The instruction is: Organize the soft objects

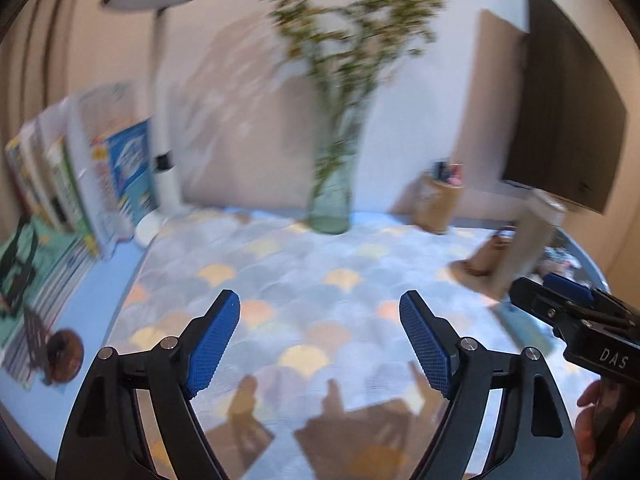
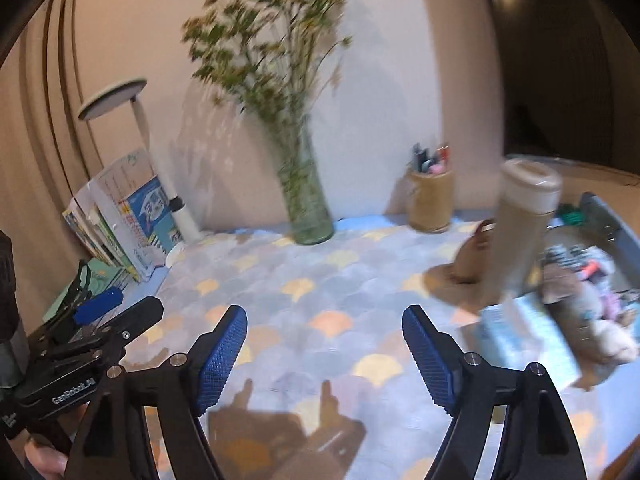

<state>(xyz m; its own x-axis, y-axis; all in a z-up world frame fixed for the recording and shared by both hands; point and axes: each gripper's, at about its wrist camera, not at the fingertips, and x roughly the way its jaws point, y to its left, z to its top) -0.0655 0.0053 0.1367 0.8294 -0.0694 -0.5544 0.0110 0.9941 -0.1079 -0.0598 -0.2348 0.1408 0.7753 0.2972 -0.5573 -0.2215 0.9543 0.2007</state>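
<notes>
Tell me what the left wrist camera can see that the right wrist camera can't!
Only the left wrist view shows the dark monitor and a brown round thing beside the books. Only the right wrist view shows the grey bin with soft toys piled at its side. Both show the glass vase of green stems, the white lamp, the pen holder, the patterned cloth, and both grippers open with nothing between their pads.

"DAS" on the right gripper [image 1: 560, 300], "GenRobot.AI" on the left gripper [image 2: 116, 308]
</notes>
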